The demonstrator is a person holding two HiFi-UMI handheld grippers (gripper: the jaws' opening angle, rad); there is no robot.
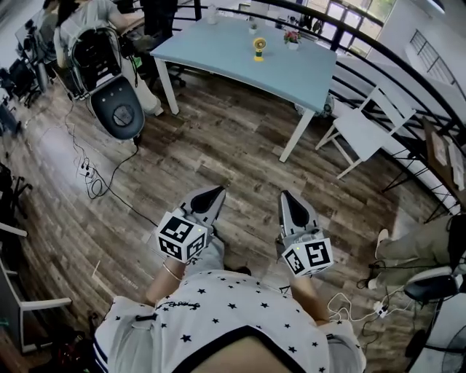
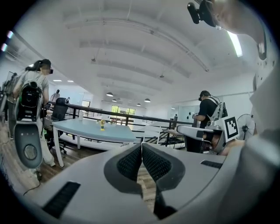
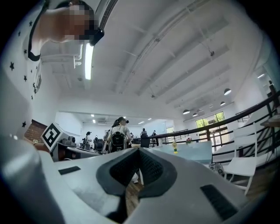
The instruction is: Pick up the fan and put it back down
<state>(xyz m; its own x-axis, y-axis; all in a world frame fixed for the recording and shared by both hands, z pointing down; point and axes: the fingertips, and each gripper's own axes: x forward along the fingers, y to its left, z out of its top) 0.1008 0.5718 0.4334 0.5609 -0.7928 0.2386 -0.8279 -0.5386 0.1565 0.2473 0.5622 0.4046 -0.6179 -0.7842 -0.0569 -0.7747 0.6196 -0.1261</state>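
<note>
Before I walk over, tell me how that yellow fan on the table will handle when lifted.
The fan looks tiny against the table, so probably light. It stands upright, round head on top, so a high nudge may tip it.

One light-blue table [image 1: 240, 62] carries one yellow fan [image 1: 259, 48], one flower pot [image 1: 292, 38], one white container [image 1: 211, 14] and one small item [image 1: 253, 26] too small to identify. One white chair [image 1: 364, 130] stands just beside the table's right end, and one grey-and-black rig [image 1: 116, 109] stands near its left end. Two power strips lie on the floor on the table's near side, the left power strip [image 1: 86, 169] and the right power strip [image 1: 380, 309]. Two grippers are well short of the table, the left gripper [image 1: 217, 192] and the right gripper [image 1: 285, 195]. Three people show: the wearer [image 1: 218, 320], a standing person [image 1: 84, 14] by the table's left end, and a seated person [image 1: 411, 248] off its right end.
</note>
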